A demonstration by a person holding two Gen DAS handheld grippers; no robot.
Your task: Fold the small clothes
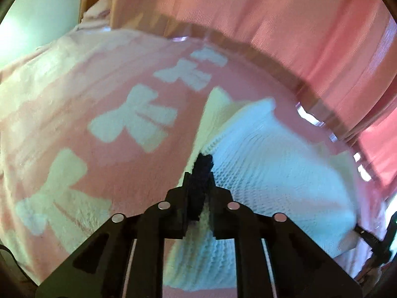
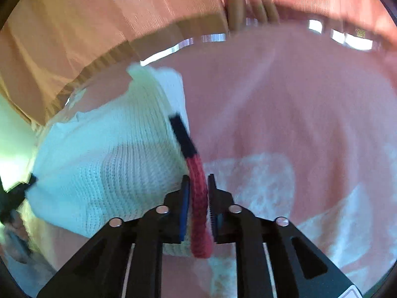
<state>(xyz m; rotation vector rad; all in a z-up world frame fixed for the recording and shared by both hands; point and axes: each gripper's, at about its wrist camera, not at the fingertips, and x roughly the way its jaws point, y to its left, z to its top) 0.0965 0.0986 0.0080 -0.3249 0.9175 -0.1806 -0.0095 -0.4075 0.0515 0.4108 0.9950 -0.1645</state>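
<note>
A small white knit garment (image 1: 268, 173) with a black and red trim hangs stretched between my two grippers over a pink blanket. My left gripper (image 1: 199, 178) is shut on its black-trimmed edge (image 1: 202, 166). In the right wrist view the same white knit (image 2: 99, 164) spreads to the left, and my right gripper (image 2: 198, 181) is shut on its red trim (image 2: 198, 198), with the black trim (image 2: 182, 136) running on beyond it. The other gripper shows at the far edge of each view (image 1: 379, 243) (image 2: 15, 196).
A pink blanket with white bow shapes (image 1: 104, 114) (image 2: 297, 124) covers the surface below. A pink ribbed curtain or cloth (image 1: 273, 19) (image 2: 99, 19) hangs behind, past a shiny edge strip (image 1: 310, 114). A pale wall (image 1: 37, 12) is at the far left.
</note>
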